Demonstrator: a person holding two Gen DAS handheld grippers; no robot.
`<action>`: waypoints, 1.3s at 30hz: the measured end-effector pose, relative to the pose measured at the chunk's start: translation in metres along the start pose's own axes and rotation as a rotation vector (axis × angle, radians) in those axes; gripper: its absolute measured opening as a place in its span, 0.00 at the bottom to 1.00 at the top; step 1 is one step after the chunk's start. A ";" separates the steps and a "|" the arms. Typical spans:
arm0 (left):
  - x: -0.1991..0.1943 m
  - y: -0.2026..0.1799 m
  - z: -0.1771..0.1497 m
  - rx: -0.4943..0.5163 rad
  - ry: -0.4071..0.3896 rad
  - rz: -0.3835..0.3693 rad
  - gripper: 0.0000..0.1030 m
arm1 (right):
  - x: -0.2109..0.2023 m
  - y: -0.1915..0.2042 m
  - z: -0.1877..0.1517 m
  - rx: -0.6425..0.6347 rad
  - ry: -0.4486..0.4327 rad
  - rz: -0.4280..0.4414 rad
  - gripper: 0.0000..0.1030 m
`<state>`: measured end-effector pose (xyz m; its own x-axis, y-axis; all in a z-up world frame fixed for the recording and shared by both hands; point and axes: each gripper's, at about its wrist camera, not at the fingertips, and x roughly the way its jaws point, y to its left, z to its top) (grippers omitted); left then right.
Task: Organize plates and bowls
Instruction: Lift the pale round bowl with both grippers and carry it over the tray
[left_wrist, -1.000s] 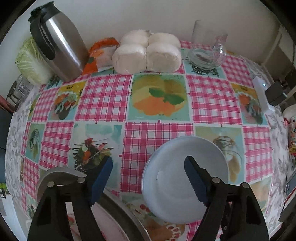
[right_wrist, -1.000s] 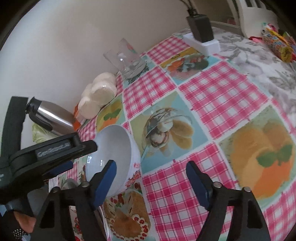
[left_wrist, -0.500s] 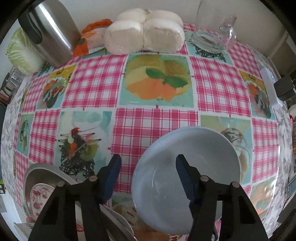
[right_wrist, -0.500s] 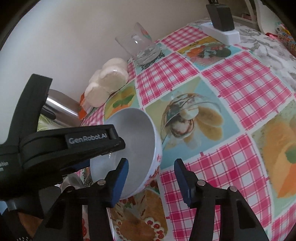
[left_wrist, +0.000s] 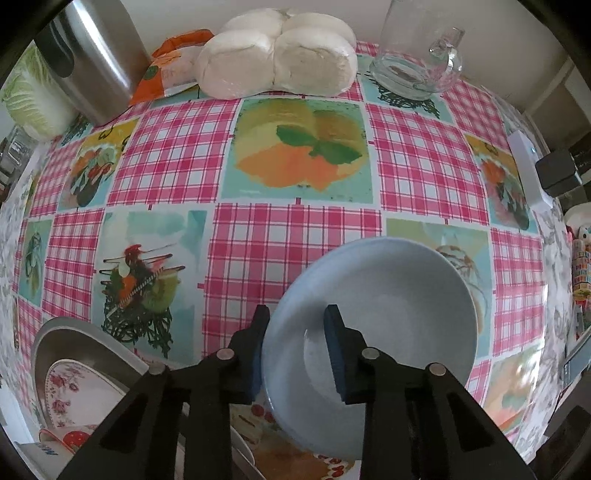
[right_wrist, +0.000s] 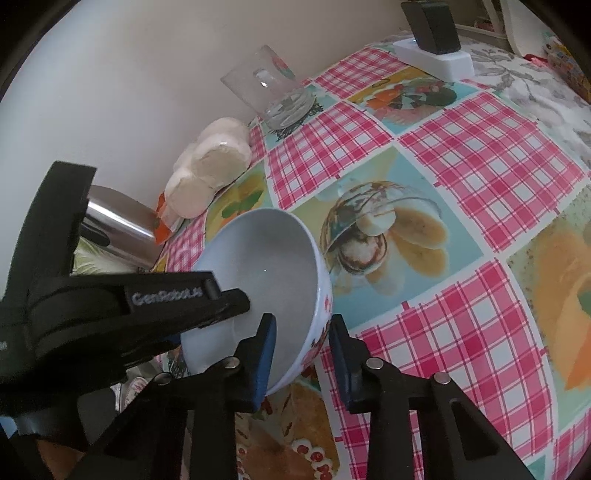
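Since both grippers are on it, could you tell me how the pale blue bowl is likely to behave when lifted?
The bowl looks glazed, so probably stiff, breakable and a bit slippery. The left gripper and right gripper are closing across its thin wall, so it may pivot.

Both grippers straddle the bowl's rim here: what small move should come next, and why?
Probably finish closing. The left gripper and right gripper each have the white bowl wall between still-closing jaws, gaps showing, bowl on the tablecloth.

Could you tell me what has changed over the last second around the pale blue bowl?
Both hand-held grippers, left and right, came closer and are closing, each with the pale blue bowl's rim between its fingers. The bowl, glass mug and steel jug stayed put.
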<state>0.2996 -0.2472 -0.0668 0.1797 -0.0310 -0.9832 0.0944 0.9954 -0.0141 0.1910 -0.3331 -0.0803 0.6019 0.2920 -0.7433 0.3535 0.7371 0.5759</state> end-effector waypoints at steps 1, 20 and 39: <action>0.000 0.001 -0.002 0.002 0.001 -0.003 0.29 | 0.000 -0.001 0.000 0.005 0.000 0.000 0.28; -0.006 -0.030 -0.048 0.051 -0.032 -0.117 0.21 | -0.022 -0.036 0.009 0.051 0.012 -0.007 0.21; -0.097 -0.001 -0.075 0.048 -0.214 -0.250 0.14 | -0.093 0.002 0.005 -0.033 -0.075 -0.044 0.21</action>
<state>0.2082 -0.2388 0.0153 0.3464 -0.2966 -0.8900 0.2064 0.9495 -0.2362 0.1392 -0.3614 -0.0086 0.6388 0.2137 -0.7391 0.3574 0.7683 0.5310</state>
